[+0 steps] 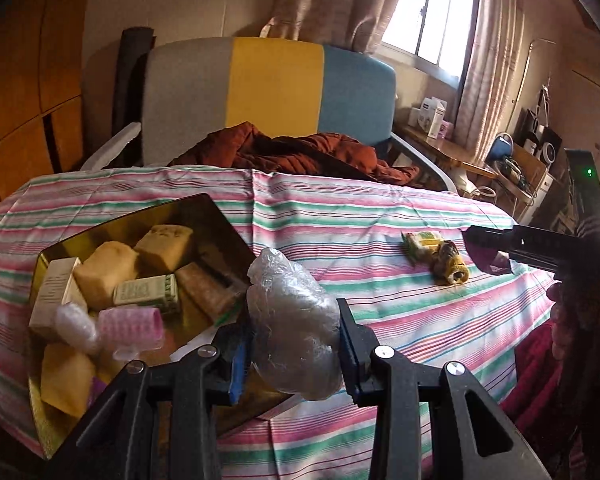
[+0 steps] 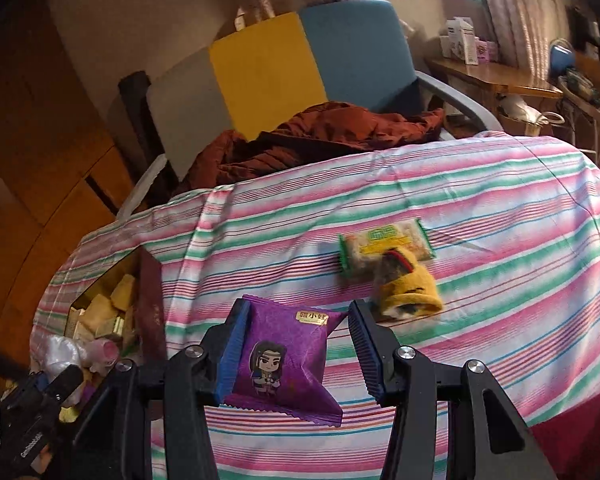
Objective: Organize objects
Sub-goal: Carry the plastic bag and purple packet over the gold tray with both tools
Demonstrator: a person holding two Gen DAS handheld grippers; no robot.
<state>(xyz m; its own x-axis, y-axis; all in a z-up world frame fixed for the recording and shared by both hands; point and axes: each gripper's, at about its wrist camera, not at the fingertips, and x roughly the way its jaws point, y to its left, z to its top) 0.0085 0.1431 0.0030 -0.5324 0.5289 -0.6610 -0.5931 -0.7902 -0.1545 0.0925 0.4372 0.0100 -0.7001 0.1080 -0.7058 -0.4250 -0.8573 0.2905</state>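
Note:
My left gripper (image 1: 296,344) is shut on a crumpled clear plastic bag (image 1: 292,320), held at the right edge of the golden tin box (image 1: 204,208), which holds several soaps, small boxes and a pink roller (image 1: 134,326). My right gripper (image 2: 296,350) is shut on a purple snack packet (image 2: 282,360) with a cartoon figure, held above the striped cloth. It also shows in the left wrist view (image 1: 488,258). A green-edged snack packet (image 2: 384,246) and a yellow rolled sock (image 2: 408,292) lie on the cloth ahead of the right gripper.
The table wears a pink, green and white striped cloth (image 1: 340,216). Behind it stands a grey, yellow and blue chair (image 1: 272,84) with a rust-brown garment (image 1: 292,152). A wooden desk with boxes (image 1: 436,120) is at the far right by the window.

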